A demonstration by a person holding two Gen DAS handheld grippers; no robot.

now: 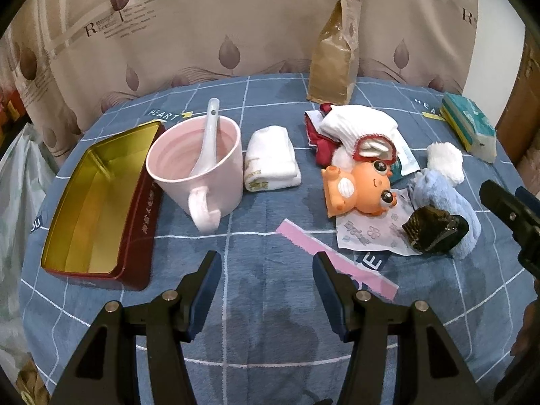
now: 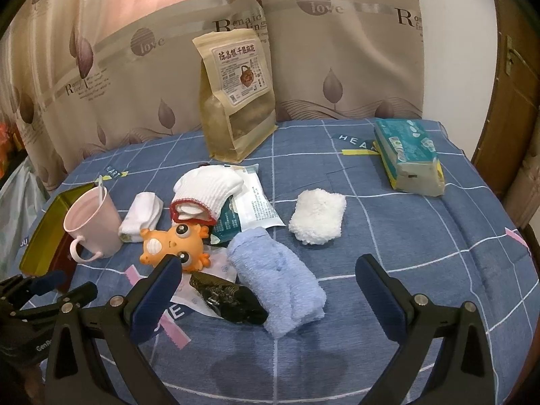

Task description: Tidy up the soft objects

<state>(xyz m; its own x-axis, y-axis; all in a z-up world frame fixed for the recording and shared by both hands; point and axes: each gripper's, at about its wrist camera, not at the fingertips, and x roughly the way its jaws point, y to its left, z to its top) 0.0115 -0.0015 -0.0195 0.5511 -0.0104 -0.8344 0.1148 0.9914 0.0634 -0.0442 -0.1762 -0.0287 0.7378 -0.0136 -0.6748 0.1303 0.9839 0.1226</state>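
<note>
Blue checked cloth (image 1: 270,320) covers the counter, with a beige leaf-print curtain (image 1: 168,33) hanging behind it. At the left of the left wrist view lies an open red tin (image 1: 98,209) with a gold inside, and touching its right wall stands a pink mug (image 1: 199,168) with a white spoon (image 1: 206,141) in it. Just right of the mug sits a rolled white towel (image 1: 271,163). Farther right is a heap: a white sock (image 1: 357,128) with a red-trimmed cuff lies over red cloth (image 1: 319,135), an orange toy (image 1: 361,189) with big eyes lies on its side against it, and a printed paper sheet (image 1: 371,233) shows under the toy. A blue towel (image 2: 280,283) (rolled, fluffy) lies at the near edge of the heap, with a dark clip (image 2: 229,298) touching its left side, and a white fluffy cloth (image 2: 317,216) rests apart to its right. A teal-and-white packet (image 2: 246,209) is partly under the sock. A brown snack bag (image 2: 236,101) stands upright by the curtain, and a tissue pack (image 2: 408,155) lies at the far right corner. The left gripper (image 1: 266,270) hovers above bare cloth in front of the mug, jaws apart with nothing between them. The right gripper (image 2: 270,275) has its jaws spread wide either side of the blue towel's near end, pads not touching it.
</note>
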